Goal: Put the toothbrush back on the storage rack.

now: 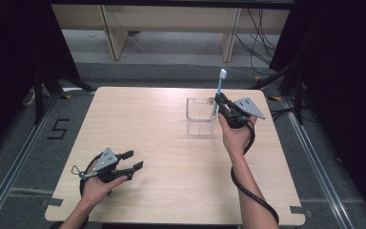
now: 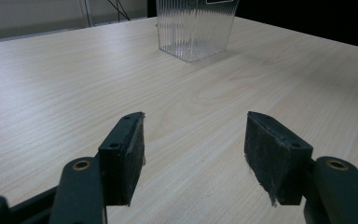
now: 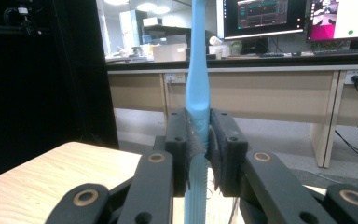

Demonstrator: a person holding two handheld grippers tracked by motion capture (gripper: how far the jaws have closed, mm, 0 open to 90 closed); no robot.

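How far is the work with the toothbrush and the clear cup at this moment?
Done: the right gripper is shut on the blue toothbrush, held upright beside the clear cup on the table. In hand: carrying it by the cup's rim. Left, probably: lowering it into the cup and letting go. The left gripper rests open and empty, far from the cup.

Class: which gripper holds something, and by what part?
The right gripper clamps the blue toothbrush around its handle, brush head up; the left gripper holds nothing.

High view looks down on your whole table [image 1: 171, 157] from above. Left gripper view sits low, near the tabletop, facing the clear cup [image 2: 196, 28], which the high view shares; right gripper view faces the desks [image 3: 270, 88].
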